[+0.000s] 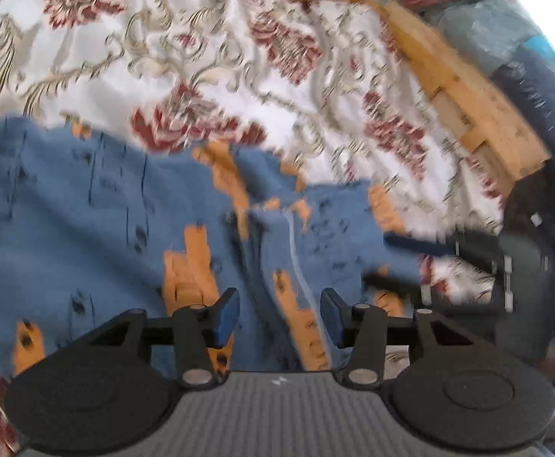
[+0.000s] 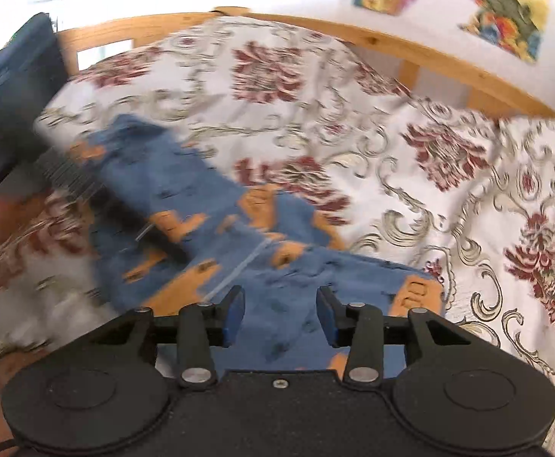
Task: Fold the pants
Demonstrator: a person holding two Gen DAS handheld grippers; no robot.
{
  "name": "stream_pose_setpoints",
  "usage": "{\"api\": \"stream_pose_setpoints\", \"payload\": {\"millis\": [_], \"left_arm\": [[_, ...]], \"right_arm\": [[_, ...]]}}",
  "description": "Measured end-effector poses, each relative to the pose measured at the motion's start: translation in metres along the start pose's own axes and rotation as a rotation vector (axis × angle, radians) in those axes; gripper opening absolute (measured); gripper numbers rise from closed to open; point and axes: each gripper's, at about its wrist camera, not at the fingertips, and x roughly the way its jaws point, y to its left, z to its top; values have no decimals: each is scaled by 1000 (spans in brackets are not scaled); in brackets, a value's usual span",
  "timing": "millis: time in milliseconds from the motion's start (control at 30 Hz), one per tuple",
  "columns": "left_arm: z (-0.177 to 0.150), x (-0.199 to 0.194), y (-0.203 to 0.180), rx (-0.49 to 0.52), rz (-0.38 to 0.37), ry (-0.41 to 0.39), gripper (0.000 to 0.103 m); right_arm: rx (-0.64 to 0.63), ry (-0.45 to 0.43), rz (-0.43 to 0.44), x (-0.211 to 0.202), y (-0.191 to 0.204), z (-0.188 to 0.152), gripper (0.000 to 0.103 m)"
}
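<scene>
Currently, step in hand: judged from the layout, both tools are moving in to take hold of the garment for a fold; nothing is gripped yet.
Pants: the blue pants [image 2: 208,228] with orange patches lie on the floral bedspread [image 2: 410,122], partly rumpled, with a leg running away toward the far left in the right wrist view. Both views are motion-blurred, so fine creases are hard to read.
Left gripper: the left gripper [image 1: 280,314] hangs over the blue cloth with its jaws standing apart and nothing between them.
Right gripper: the right gripper [image 2: 280,314] sits over the near end of the pants, jaws likewise apart and empty; an orange patch lies just beside its right finger.
Surroundings: a wooden bed frame [image 2: 391,49] edges the bedspread; colourful pictures [image 2: 506,3] hang on the wall behind.
How to do it well: probably pinch right at the fabric edge, catching all layers, with both tools on matching corners so the fold lands square.
Risk: grabbing bedspread along with the cloth, or only the top layer, would skew the fold.
</scene>
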Motion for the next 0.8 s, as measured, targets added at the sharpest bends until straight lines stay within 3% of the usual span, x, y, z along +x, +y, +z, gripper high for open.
{"api": "stream_pose_setpoints", "payload": {"millis": [67,133,233,300,367,500,600,633,733,800], "left_arm": [[-11,11,0,11,70,18,47],[-16,10,2,7,69,-9,47],[-17,3,8,-23,56,-16,48],[-21,-11,12,-39,68,-36,47],[-28,-33,14,-45,158,-92,59],[-52,-81,21,-84,359,-265,64],[-61,-102,38,-158,472,-328,66],[-63,-104,46,-189,471,-329,65],[-61,-103,68,-307,481,-346,49],[-56,-100,77,-382,462,-378,47]], "right_arm": [[24,40,9,20,-11,-1,49],[27,88,-10,39,-18,-7,50],[61,86,9,43,-24,-13,53],[64,75,12,36,-22,-12,63],[73,42,34,25,-19,-7,72],[102,-16,92,6,-5,10,84],[115,-38,167,6,13,19,85],[112,-39,184,9,19,22,85],[96,-27,211,21,35,30,85],[81,-25,245,30,42,41,85]]}}
